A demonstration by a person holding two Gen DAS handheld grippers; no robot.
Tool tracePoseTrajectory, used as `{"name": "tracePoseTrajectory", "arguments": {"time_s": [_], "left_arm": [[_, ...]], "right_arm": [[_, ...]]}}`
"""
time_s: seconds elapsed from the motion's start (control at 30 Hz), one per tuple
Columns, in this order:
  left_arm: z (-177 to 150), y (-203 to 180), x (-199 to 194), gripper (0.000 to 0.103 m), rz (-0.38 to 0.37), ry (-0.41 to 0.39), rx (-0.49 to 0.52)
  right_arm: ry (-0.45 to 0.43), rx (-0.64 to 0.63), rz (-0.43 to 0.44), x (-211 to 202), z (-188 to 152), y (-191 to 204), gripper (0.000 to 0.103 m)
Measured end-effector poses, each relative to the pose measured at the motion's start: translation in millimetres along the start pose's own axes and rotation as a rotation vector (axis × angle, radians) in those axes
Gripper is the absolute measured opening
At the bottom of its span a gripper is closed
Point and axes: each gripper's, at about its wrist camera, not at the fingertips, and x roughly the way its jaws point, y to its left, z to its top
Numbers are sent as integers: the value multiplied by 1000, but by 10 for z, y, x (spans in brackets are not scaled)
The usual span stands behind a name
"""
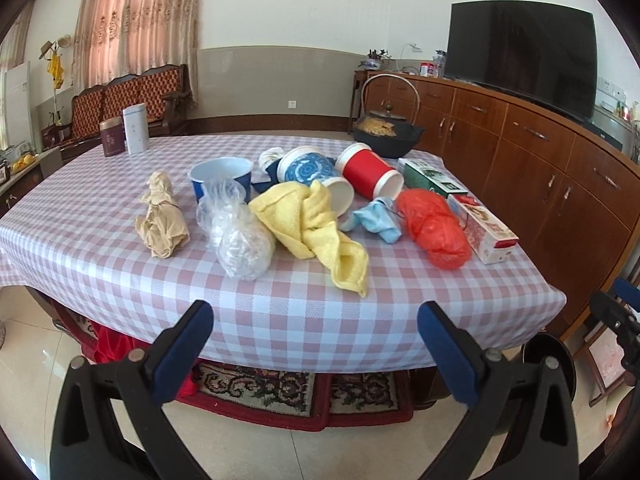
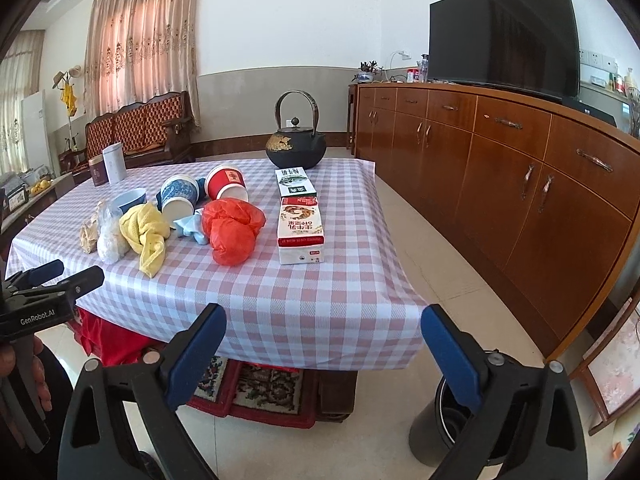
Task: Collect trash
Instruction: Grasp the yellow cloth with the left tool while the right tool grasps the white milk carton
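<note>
Trash lies in a heap on the checkered table (image 1: 280, 312): crumpled brown paper (image 1: 162, 222), a clear plastic bag (image 1: 240, 236), a red plastic bag (image 1: 434, 228), a pale blue wad (image 1: 378, 222), and a blue cup (image 1: 314, 174) and a red cup (image 1: 370, 176) tipped on their sides. My left gripper (image 1: 315, 312) hangs open and empty before the table's near edge, short of the heap. In the right wrist view my right gripper (image 2: 324, 314) is open and empty off the table's near corner, with the red bag (image 2: 232, 236) further in. A dark bin (image 2: 452, 420) stands on the floor below it.
A yellow cloth (image 1: 316, 228), a blue bowl (image 1: 222, 176), a red-white carton (image 2: 301, 232) and a green-white box (image 2: 296, 184) share the table with a black iron kettle (image 2: 296, 148) and two tins (image 1: 124, 132). A wooden sideboard (image 2: 520, 184) runs along the right.
</note>
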Motion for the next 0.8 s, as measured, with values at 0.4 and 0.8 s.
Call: {"name": "tracePoseTrajectory", "arguments": {"time_s": [0.4,0.8], "left_arm": [[294,-127,474,92,-18,-15,-13],[452,48,936,88,44,25,-53]], "right_arm": [[34,-41,52,728,311,156,71],[81,-46,92,1437,458,166,62]]}}
